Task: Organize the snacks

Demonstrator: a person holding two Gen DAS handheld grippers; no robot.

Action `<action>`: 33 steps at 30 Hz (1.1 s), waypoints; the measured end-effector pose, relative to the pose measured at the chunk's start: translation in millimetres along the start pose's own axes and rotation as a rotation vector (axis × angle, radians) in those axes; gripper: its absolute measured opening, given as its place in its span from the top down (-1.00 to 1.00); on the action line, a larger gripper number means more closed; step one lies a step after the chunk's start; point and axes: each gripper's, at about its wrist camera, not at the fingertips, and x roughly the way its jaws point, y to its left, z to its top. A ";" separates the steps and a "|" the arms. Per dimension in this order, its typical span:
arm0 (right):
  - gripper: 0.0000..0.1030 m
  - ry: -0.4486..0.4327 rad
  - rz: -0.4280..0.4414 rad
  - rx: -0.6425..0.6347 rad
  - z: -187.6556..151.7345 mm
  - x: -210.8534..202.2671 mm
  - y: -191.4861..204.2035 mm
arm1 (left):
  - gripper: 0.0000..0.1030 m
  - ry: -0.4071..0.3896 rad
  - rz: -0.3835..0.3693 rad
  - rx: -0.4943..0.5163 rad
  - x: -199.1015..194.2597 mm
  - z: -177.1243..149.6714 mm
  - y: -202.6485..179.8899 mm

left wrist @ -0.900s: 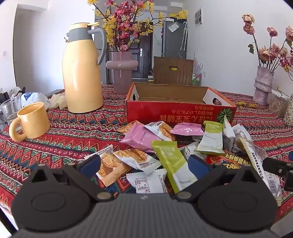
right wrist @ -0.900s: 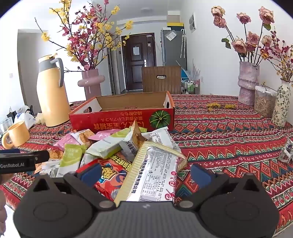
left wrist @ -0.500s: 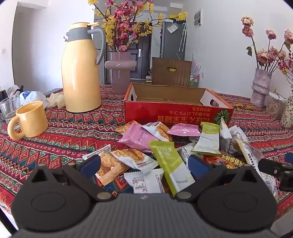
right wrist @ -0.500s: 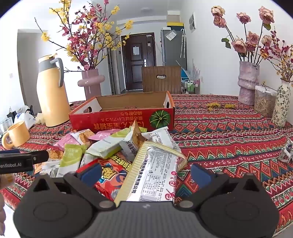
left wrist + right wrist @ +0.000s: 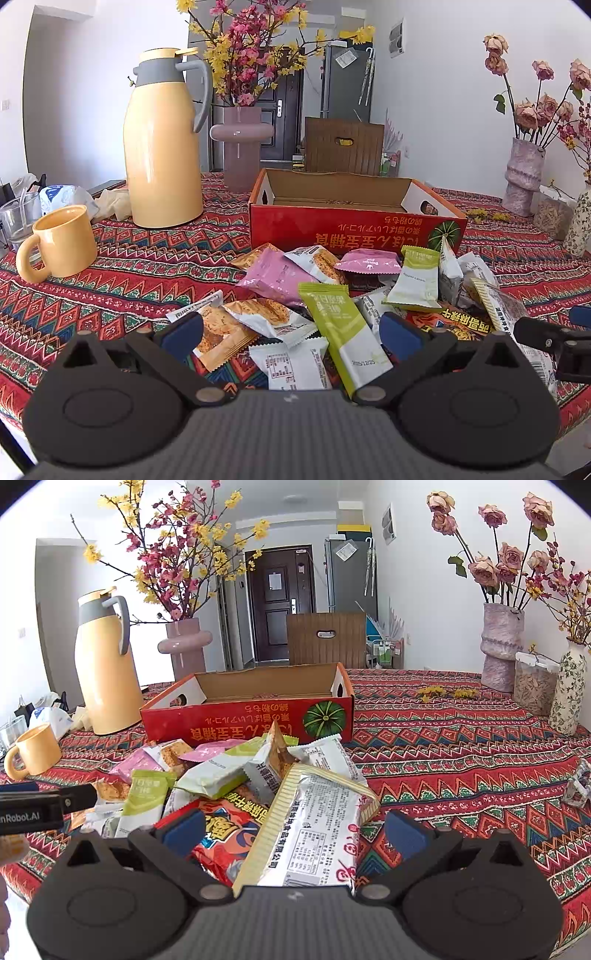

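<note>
My left tongs (image 5: 291, 334) and right tongs (image 5: 295, 829) are both apart and hold nothing. The snack packets (image 5: 343, 295) lie in a heap in the middle of the frame, before the red box (image 5: 354, 229). I judge them light, soft and slippery; I would take a sealed edge.

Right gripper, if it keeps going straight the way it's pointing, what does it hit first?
Probably the big silver snack packet, lying between the open fingers of the right gripper. The red snack bag sits beside it toward the left finger. Depth is hard to judge.
</note>
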 end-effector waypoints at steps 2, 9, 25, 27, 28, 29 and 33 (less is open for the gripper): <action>-1.00 0.001 0.000 0.000 -0.1 0.0 0.1 | -1.00 -0.002 0.001 0.000 -0.2 0.0 0.1; -1.00 0.001 0.000 0.000 -0.4 0.0 0.1 | -1.00 -0.004 -0.001 0.001 -0.8 -0.2 -0.2; -1.00 0.002 0.000 0.000 -1.2 0.2 0.4 | -1.00 -0.007 -0.005 0.002 -2.4 -0.2 0.0; -1.00 0.003 0.000 0.001 -1.3 0.0 0.3 | -1.00 -0.008 -0.006 0.003 -2.9 -0.4 0.1; -1.00 0.003 0.000 0.001 -1.3 -0.1 0.4 | -1.00 -0.008 -0.006 0.002 -3.0 -0.3 0.2; -1.00 0.003 0.000 0.001 -1.4 -0.1 0.4 | -1.00 -0.008 -0.006 0.002 -3.0 -0.3 0.2; -1.00 0.003 0.000 0.001 -1.6 -0.2 0.4 | -1.00 -0.008 -0.007 0.001 -3.4 -0.5 0.0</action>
